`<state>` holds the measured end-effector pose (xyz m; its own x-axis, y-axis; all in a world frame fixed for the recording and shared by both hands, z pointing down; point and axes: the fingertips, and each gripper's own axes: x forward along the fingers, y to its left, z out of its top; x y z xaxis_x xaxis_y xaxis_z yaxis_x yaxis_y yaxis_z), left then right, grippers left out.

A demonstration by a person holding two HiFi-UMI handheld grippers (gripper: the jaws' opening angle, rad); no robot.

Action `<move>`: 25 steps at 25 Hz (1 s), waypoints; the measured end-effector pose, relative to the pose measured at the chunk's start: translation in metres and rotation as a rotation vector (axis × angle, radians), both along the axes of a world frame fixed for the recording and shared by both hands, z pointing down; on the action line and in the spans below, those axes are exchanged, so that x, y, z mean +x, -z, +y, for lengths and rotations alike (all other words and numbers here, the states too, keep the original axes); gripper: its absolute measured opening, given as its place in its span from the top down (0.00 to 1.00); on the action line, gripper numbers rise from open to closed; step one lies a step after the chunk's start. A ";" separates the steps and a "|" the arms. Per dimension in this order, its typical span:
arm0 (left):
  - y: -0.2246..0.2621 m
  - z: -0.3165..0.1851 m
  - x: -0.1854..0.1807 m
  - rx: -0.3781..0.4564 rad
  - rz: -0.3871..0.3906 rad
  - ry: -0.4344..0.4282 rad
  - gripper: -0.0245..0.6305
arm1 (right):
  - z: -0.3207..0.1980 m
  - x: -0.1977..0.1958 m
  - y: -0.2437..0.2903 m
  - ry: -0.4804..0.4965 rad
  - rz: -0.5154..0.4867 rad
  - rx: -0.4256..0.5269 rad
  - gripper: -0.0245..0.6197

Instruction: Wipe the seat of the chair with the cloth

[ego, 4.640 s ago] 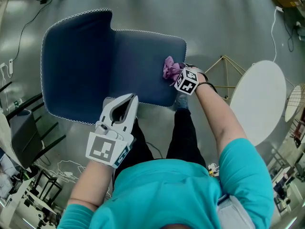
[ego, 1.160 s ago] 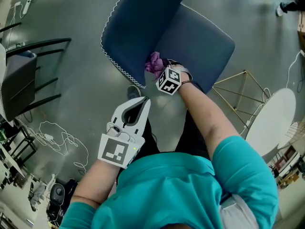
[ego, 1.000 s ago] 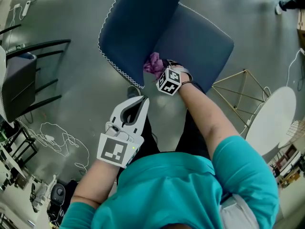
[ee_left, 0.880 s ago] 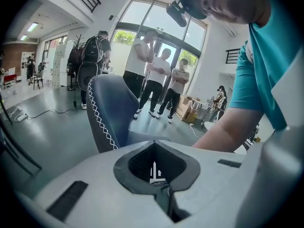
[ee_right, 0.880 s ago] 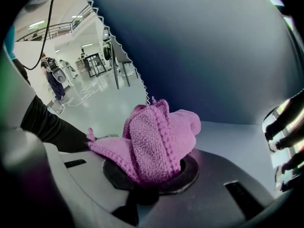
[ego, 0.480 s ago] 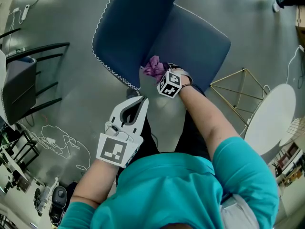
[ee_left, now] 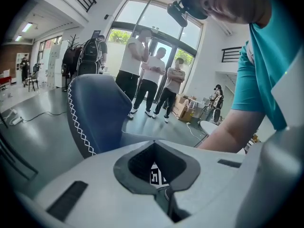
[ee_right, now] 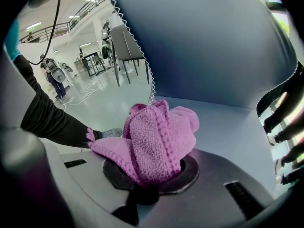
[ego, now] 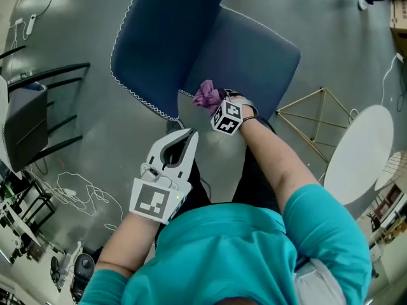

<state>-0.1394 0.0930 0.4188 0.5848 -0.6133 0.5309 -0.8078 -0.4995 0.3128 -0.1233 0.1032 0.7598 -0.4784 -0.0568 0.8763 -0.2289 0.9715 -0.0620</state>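
The dark blue chair (ego: pixel 159 37) fills the upper part of my head view, its white-stitched backrest to the left and its seat (ego: pixel 254 53) spreading to the right. A white round table (ego: pixel 359 151) stands well apart at the right. My left gripper (ego: pixel 180 134) hangs over the floor near my legs, apart from the chair, its jaws pressed together with nothing between them. My right gripper (ego: pixel 216 101) reaches to the seat's edge near the foot of the backrest, its jaws pinching a bunched pink cloth (ego: pixel 205 96), which bulges out over the seat surface.
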 end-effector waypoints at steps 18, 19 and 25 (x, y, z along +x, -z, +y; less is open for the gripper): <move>0.004 -0.003 0.029 0.006 0.000 -0.037 0.96 | 0.021 0.041 -0.001 -0.024 0.021 -0.016 0.87; 0.004 -0.003 0.030 0.006 -0.001 -0.039 0.96 | 0.021 0.042 -0.001 -0.026 0.020 -0.016 0.87; 0.005 -0.005 0.036 0.005 -0.002 -0.049 0.96 | 0.027 0.053 -0.001 -0.027 0.027 -0.025 0.87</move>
